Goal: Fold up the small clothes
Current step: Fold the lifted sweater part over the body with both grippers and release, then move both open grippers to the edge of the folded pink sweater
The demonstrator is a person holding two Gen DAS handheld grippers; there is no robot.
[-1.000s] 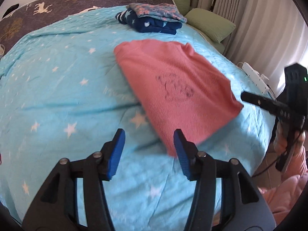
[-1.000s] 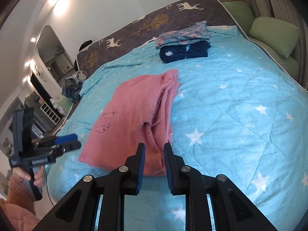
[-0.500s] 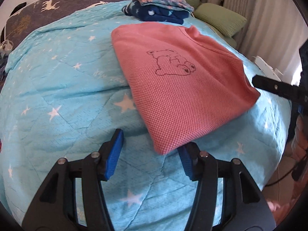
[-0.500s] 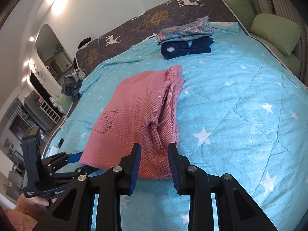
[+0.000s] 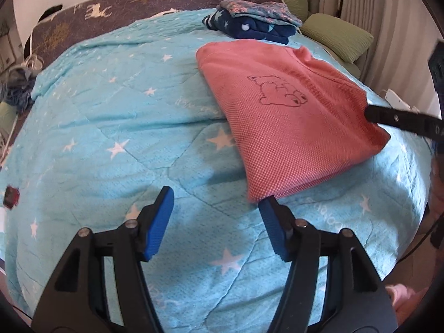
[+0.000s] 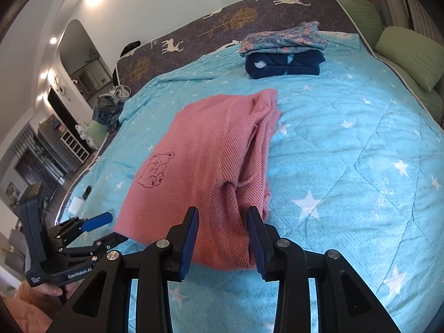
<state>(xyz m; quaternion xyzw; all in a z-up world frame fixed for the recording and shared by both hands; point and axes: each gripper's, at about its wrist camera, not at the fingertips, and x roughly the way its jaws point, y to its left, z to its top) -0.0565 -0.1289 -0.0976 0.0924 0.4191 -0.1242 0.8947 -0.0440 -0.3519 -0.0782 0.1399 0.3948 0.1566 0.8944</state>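
A pink folded garment with a bear outline lies on the blue star quilt; it also shows in the right wrist view. My left gripper is open, its right finger touching the garment's near corner. My right gripper is open, its fingers on either side of the garment's near folded edge. The right gripper shows in the left wrist view at the garment's right edge. The left gripper shows in the right wrist view at the garment's left corner.
A stack of folded clothes sits at the far end of the bed, also seen in the right wrist view. Green pillows lie along the right edge by the curtain. A dark deer-print headboard stands behind.
The garment has been laid down flat on the quilt. My right gripper opened wider and let go of it. My left gripper moved left, off the garment's corner.
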